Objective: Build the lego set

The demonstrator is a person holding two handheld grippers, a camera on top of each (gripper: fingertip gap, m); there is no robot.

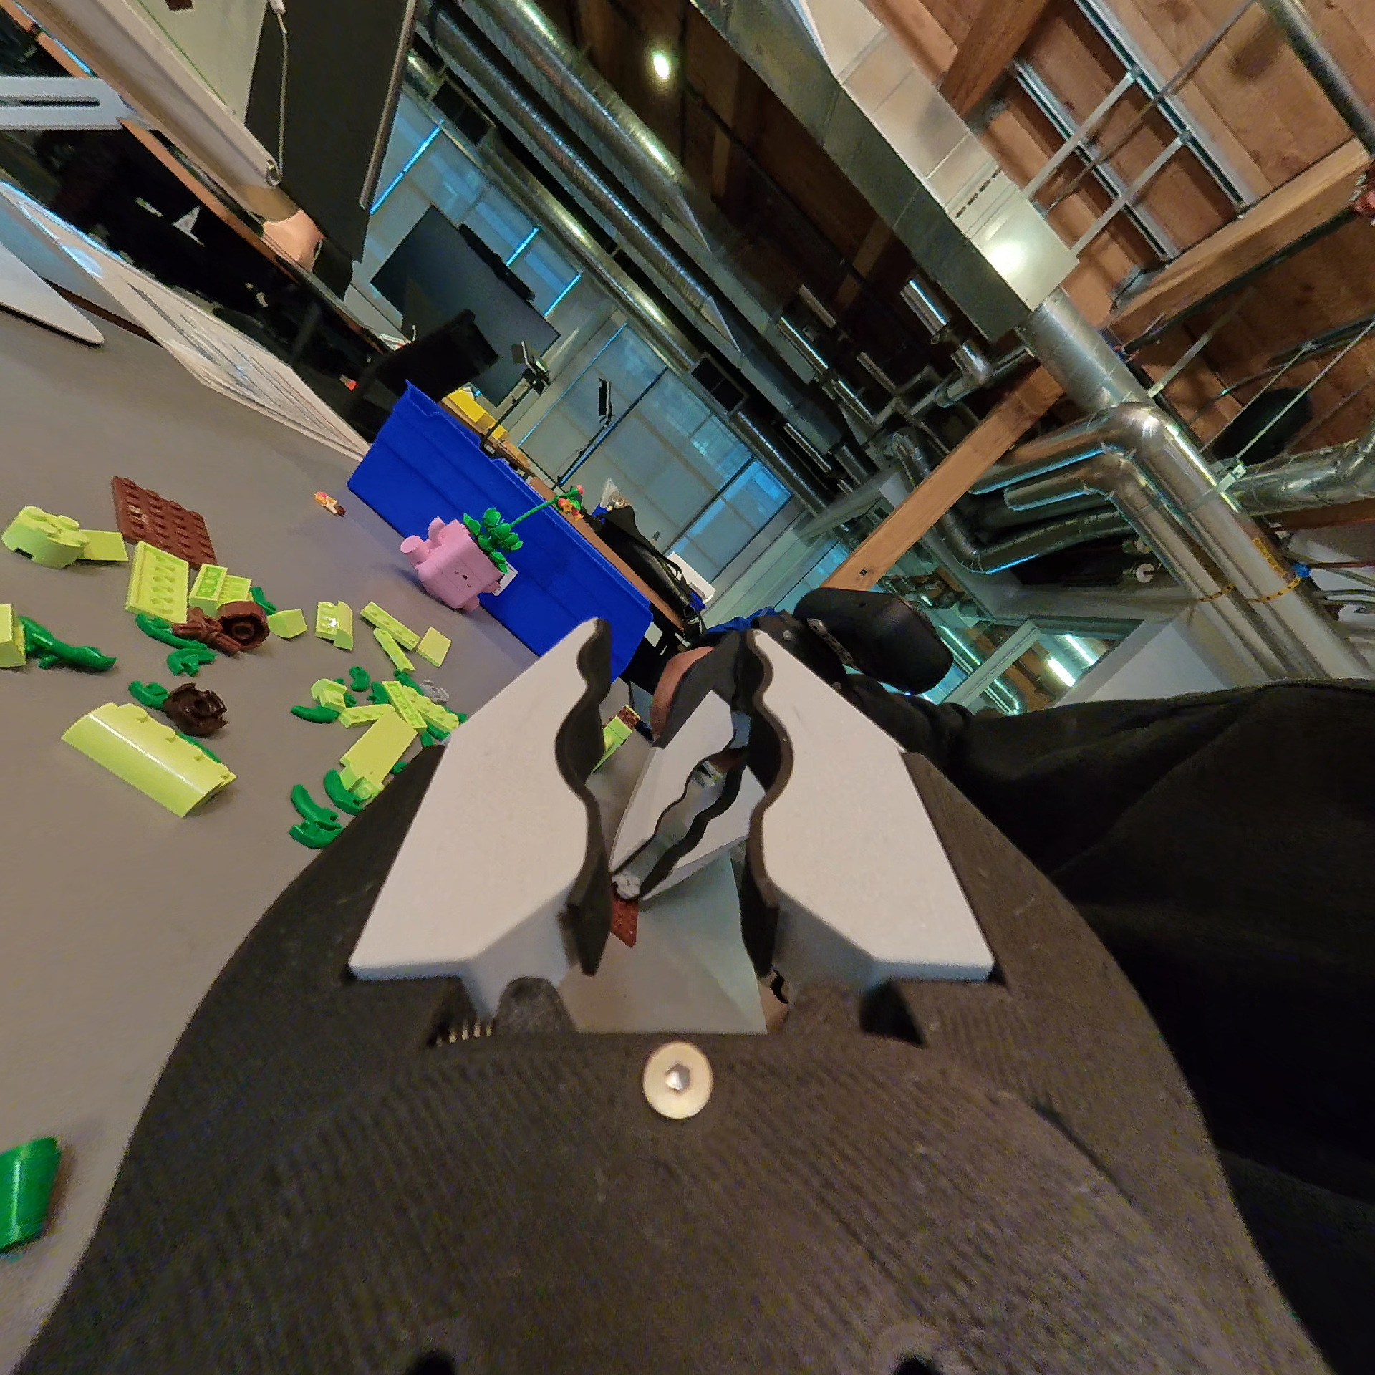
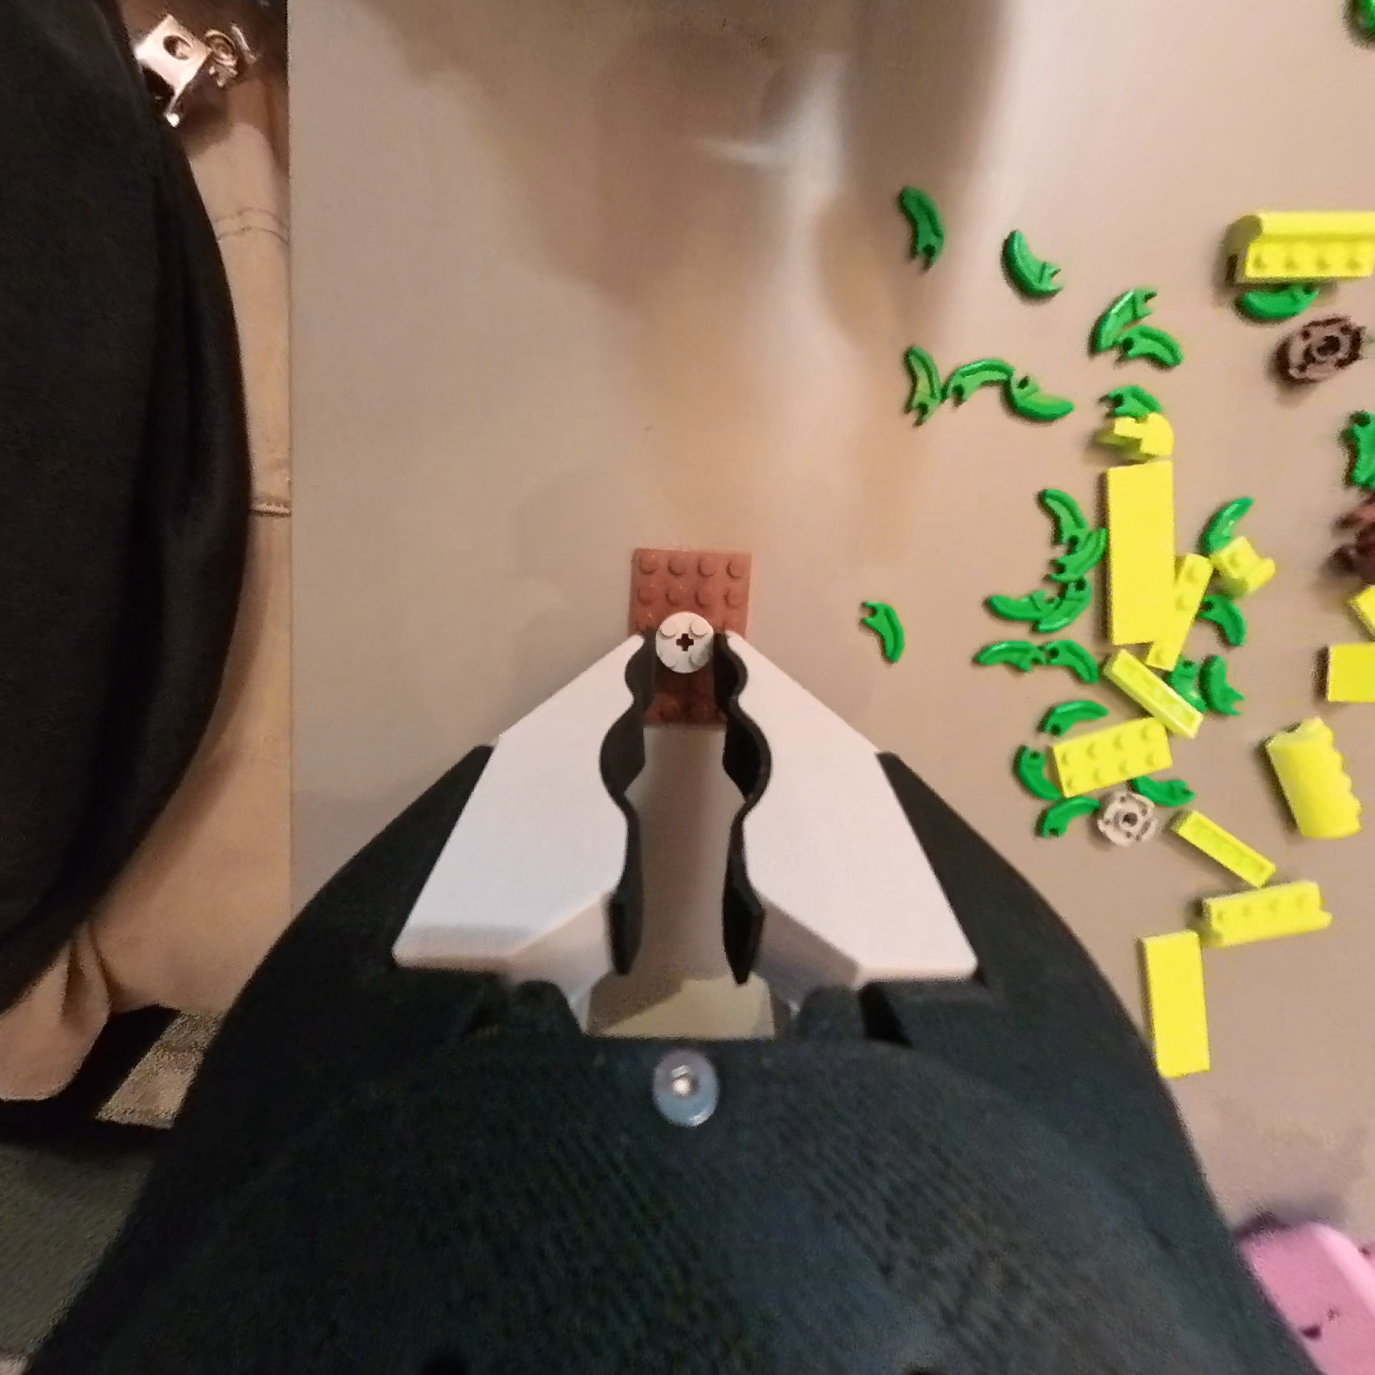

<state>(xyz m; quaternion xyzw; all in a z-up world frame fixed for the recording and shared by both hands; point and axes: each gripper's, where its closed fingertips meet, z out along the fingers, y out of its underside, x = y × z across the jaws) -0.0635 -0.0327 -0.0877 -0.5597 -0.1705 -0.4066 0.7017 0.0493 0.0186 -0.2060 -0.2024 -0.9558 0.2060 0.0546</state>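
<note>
A small white round piece (image 2: pixel 685 644) sits pinched between the fingertips of the right gripper (image 2: pixel 685 649), directly over a reddish-brown studded plate (image 2: pixel 692 588) that lies flat on the grey table (image 2: pixel 521 372). In the left wrist view the same white piece (image 1: pixel 626 885) shows at the tip of the right gripper (image 1: pixel 632 882), which reaches in between the left gripper's fingers and meets the brown plate (image 1: pixel 623 919) there. The left gripper (image 1: pixel 673 651) stands partly open, its jaws well apart at the tips; whether its left pad presses on the plate's edge cannot be told. To the side, loose pieces are scattered over the table: lime-green bricks (image 2: pixel 1138 550), dark green leaf pieces (image 2: pixel 1034 260) and a grey round piece (image 2: pixel 1127 818). Farther off stand a larger brown plate (image 1: pixel 160 517), a pink built model (image 1: pixel 454 565) carrying a green plant, and a blue bin (image 1: pixel 506 521) just behind it.
</note>
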